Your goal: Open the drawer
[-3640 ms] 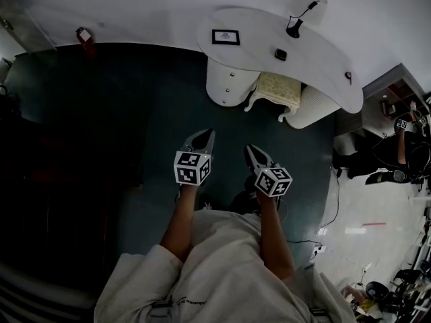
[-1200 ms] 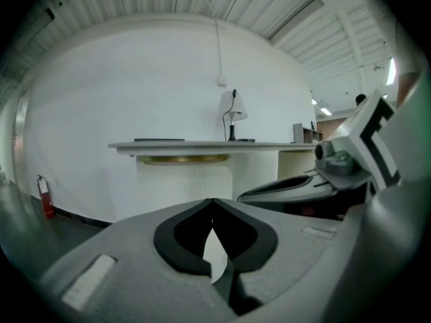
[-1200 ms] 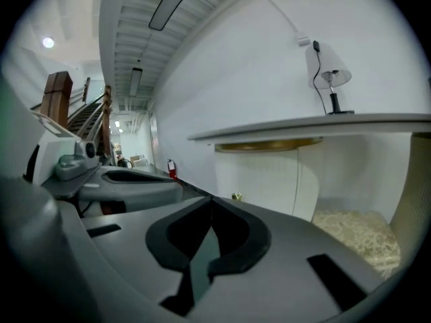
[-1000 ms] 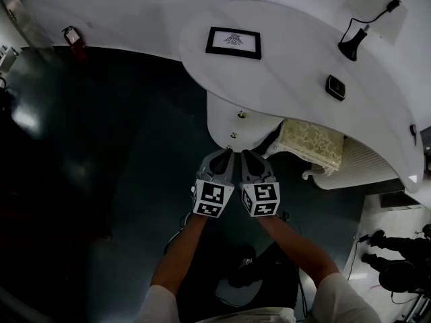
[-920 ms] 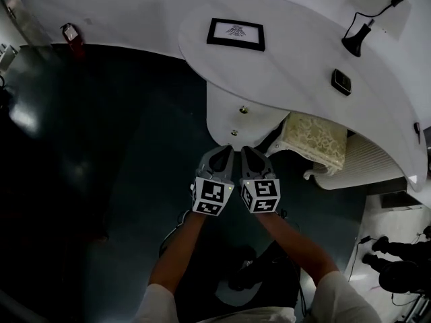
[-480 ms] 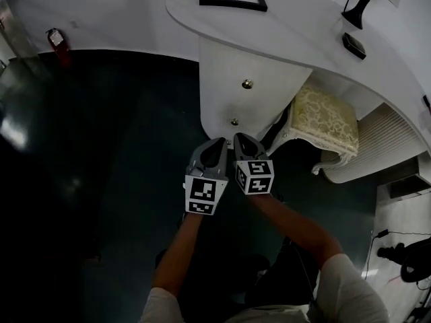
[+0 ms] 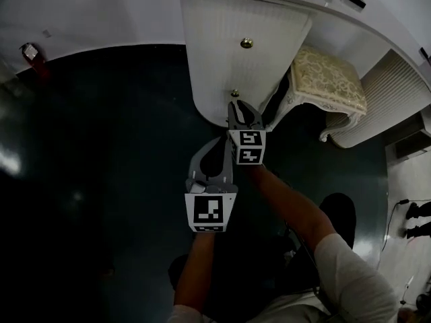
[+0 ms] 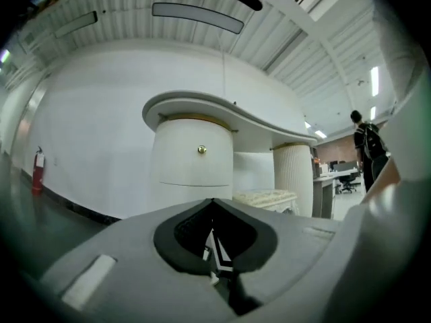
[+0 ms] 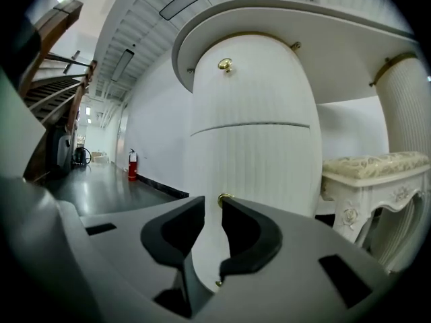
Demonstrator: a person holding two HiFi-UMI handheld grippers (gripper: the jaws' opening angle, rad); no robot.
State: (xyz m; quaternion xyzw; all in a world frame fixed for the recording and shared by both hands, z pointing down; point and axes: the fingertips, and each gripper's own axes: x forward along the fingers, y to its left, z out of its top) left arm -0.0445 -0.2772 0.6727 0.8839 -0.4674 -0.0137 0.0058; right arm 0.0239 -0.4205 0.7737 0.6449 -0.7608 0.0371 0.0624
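The drawer (image 7: 217, 73) was the lower one in the round white cabinet (image 9: 252, 99) under the curved table (image 9: 303, 19). It was shut. Its small gold knob (image 7: 235, 93) sat low on the front. A second gold knob (image 7: 247, 43) was on the drawer above it.

The right hand-held gripper (image 7: 236, 105) was right up at the lower knob. Its jaws had just been opening and stood a little apart. The knob showed just past the tips, in line with the gap, and nothing was squeezed between them.

The left hand-held gripper (image 7: 216, 141) was farther back, beside the right one. Its jaws were closed together and held nothing.

A white stool (image 7: 326, 79) with a pale cushion stood to the right of the cabinet on the dark floor (image 7: 101, 147).
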